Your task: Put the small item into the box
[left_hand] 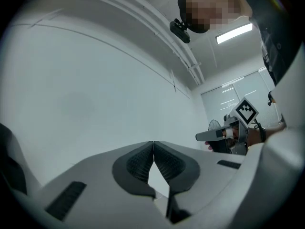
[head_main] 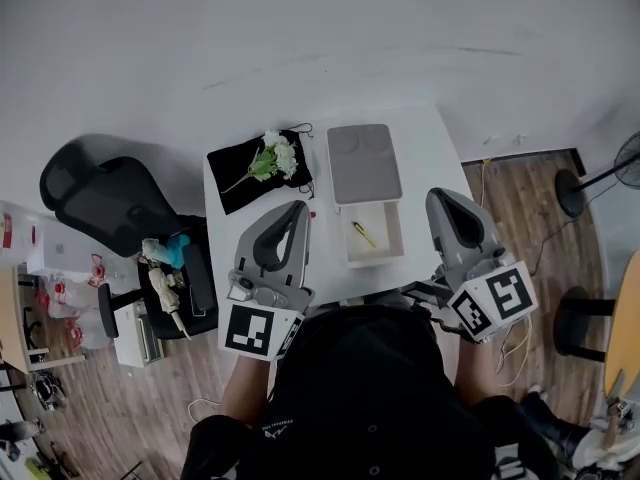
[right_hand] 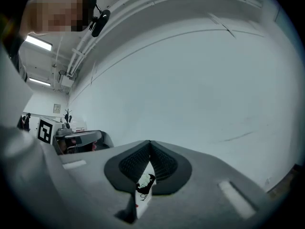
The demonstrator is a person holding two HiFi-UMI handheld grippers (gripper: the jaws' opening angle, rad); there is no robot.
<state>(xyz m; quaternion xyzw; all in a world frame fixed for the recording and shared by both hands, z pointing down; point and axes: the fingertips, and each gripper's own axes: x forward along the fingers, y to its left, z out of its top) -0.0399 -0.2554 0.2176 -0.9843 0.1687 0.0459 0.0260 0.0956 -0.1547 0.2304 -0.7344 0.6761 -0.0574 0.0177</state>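
The white tabletop (head_main: 420,138) lies below and ahead of both tongs. A black office chair (head_main: 95,203) stands off to the left of the left tongs (head_main: 297,209). On the floor well to the right of the right tongs (head_main: 441,197) stands a fan (head_main: 628,158).

The left tongs are pressed together at the tips with nothing between them, as the left gripper view shows (left_hand: 153,144). The right tongs are also closed tip to tip and empty (right_hand: 149,144). Both point up toward the pale wall.

Between the two tongs sits the open white box (head_main: 396,234). Its grey lid (head_main: 363,163) lies just beyond it, touching its far edge.

Ahead of the left tongs and left of the lid lies a black cloth (head_main: 238,176). On it rests a small bunch of white flowers (head_main: 276,155) with green stems. A bit of this cloth and the flowers also shows through the gap under the tips in the right gripper view.

The small item (head_main: 364,234), thin and yellow-green, lies on the floor of the box, roughly midway between the two tongs and touched by neither.
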